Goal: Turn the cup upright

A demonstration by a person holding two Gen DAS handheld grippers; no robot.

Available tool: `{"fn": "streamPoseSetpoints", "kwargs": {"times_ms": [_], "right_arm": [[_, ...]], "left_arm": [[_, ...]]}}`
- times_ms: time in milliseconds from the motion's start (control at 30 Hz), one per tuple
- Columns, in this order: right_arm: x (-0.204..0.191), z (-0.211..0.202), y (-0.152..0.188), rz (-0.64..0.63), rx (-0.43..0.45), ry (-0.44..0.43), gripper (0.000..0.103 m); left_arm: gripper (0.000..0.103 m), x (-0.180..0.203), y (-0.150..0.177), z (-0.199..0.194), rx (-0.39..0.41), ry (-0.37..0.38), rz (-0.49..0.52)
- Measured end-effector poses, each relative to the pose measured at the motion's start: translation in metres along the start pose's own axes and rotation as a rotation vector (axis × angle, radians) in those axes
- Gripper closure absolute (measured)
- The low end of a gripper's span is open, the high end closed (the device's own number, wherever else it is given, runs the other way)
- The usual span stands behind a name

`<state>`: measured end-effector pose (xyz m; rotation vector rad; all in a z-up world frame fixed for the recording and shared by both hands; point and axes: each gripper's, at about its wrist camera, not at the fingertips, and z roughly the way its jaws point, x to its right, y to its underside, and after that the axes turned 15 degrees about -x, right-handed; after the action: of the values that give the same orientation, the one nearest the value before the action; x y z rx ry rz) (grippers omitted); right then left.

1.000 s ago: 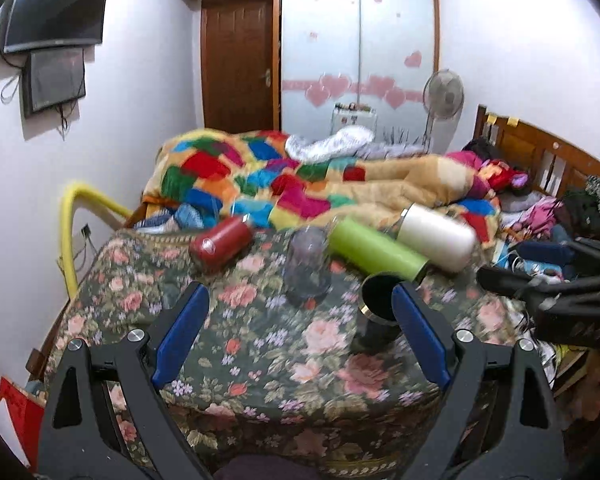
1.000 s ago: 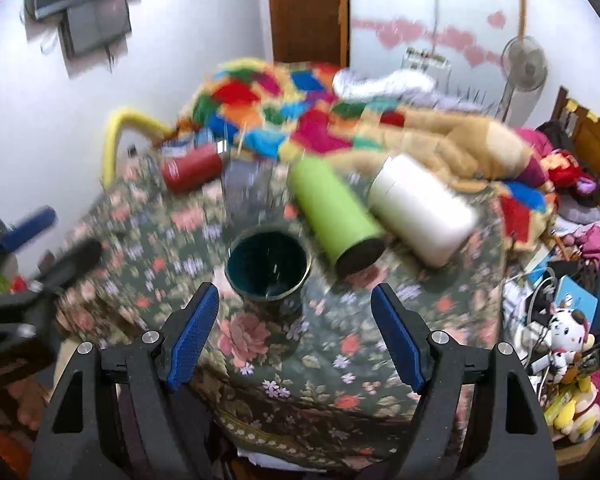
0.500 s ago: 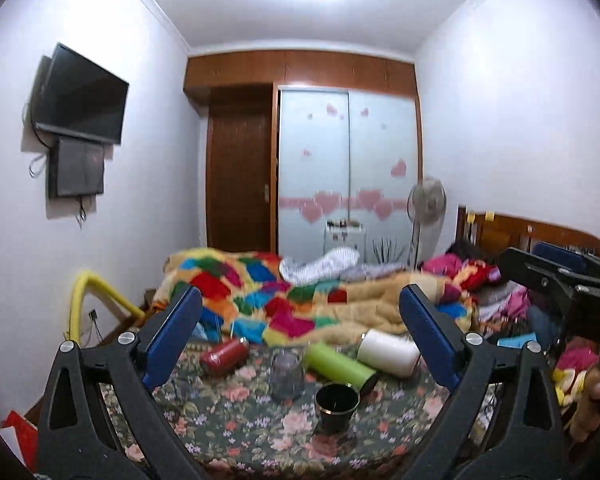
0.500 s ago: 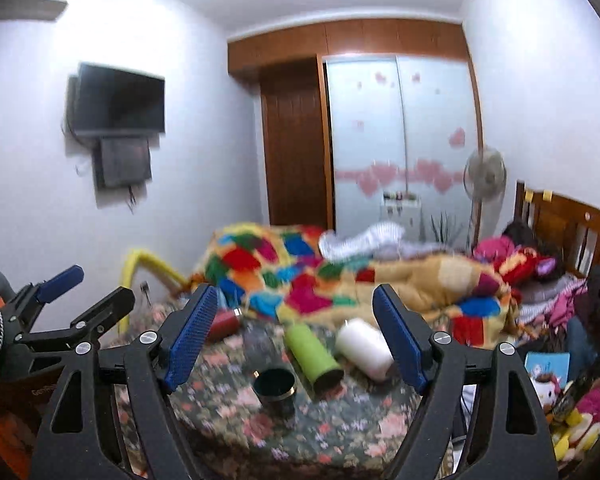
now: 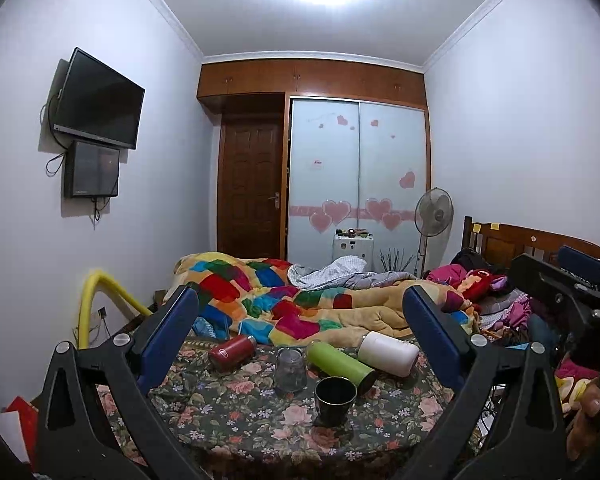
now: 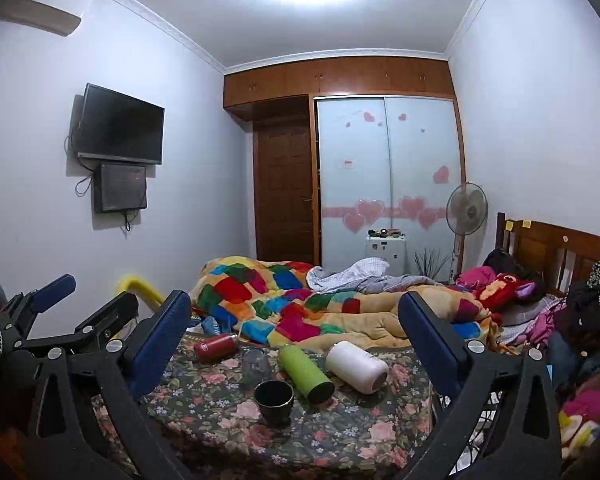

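- The cup (image 5: 335, 395), dark with a thin metal rim, stands upright with its mouth up on the flowered cloth of the desk (image 5: 236, 412), near the front edge.
- Just behind it and a little to its left stands a clear glass (image 5: 290, 368); I cannot tell which way up it is.
- A green bottle (image 5: 340, 365) lies on its side just behind the cup, its dark end pointing toward the front of the desk.
- A white bottle (image 5: 388, 353) lies beside the green one, on its right, close to the desk's right edge.
- A red bottle (image 5: 232, 353) lies on its side toward the back left of the desk, apart from the others.
- The left gripper (image 5: 302, 336) is raised and well back from the desk; its jaws are spread wide and hold nothing.
- The right gripper (image 6: 294, 340) is likewise held back from the desk, its jaws wide and empty.
- Behind the desk is a bed (image 5: 340, 304) with a patchwork quilt heaped on it.
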<state>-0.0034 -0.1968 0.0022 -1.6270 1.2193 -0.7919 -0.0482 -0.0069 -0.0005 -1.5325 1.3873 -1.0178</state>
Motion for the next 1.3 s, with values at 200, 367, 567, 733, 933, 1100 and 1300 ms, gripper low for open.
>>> {"fn": "streamPoseSetpoints", "kwargs": {"times_ms": [200,367,567,733,933,1100,1300], "right_arm": [[0.001,-0.006,0.005,-0.008,-0.013,-0.002,0.000],[0.002,-0.009,0.008,-0.007,-0.019,-0.008,0.000],[0.001,-0.009,0.008,-0.007,-0.030,-0.010,0.000],[0.001,-0.010,0.008,-0.009,-0.036,-0.012,0.000],[0.003,-0.009,0.009,-0.007,-0.047,-0.015,0.000],[0.004,-0.009,0.009,-0.006,-0.052,-0.016,0.000],[0.005,-0.009,0.009,-0.006,-0.051,-0.017,0.000]], "left_arm": [[0.000,0.002,0.002,-0.002,-0.006,-0.003,0.004],[0.000,0.001,0.002,-0.002,-0.013,-0.004,0.003],[0.000,0.001,0.003,0.000,-0.019,0.000,0.001],[0.000,0.001,0.003,0.003,-0.026,-0.004,0.003],[0.000,0.000,0.005,0.004,-0.033,-0.007,0.005],[0.000,0.002,0.006,0.007,-0.040,-0.006,0.007],[0.000,0.003,0.005,0.009,-0.045,-0.003,0.008]]}}
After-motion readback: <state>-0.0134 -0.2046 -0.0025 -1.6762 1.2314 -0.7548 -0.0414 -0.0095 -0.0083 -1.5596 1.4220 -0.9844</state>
